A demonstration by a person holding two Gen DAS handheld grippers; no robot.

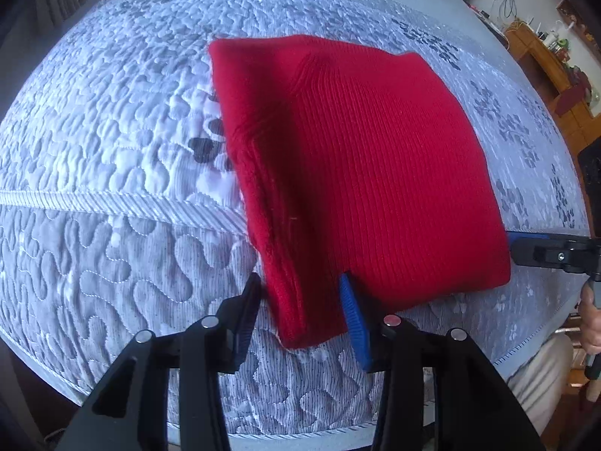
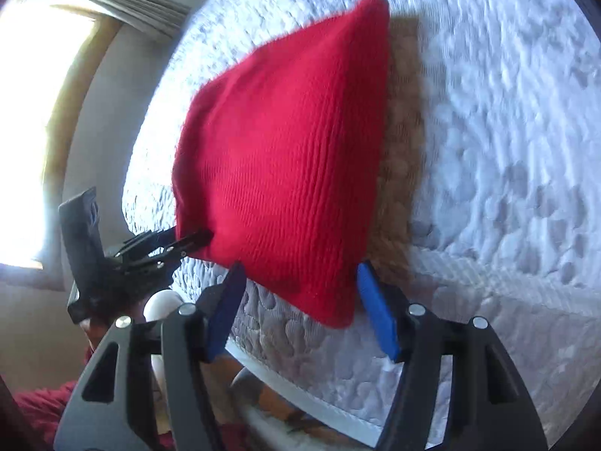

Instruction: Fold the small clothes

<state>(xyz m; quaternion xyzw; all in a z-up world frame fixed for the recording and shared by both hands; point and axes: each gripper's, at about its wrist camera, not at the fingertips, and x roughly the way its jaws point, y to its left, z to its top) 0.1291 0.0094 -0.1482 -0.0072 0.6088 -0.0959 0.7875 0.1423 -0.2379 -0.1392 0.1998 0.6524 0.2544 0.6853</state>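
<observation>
A folded red knit garment (image 1: 357, 165) lies on a white and grey quilted bed cover (image 1: 112, 143). My left gripper (image 1: 300, 285) is open, its blue pads on either side of the garment's near left corner. My right gripper (image 2: 300, 270) is open too, its pads on either side of the near right corner of the garment (image 2: 281, 150). The right gripper shows in the left wrist view (image 1: 556, 255) at the garment's right edge. The left gripper shows in the right wrist view (image 2: 188, 242) at the garment's left edge.
The bed's piped front edge (image 1: 338, 428) runs just below my grippers. A wooden cabinet (image 1: 552, 64) with small items stands far right. A bright window with a curtain (image 2: 45, 112) is at the left. A dark red cloth (image 2: 41, 409) lies low beside the bed.
</observation>
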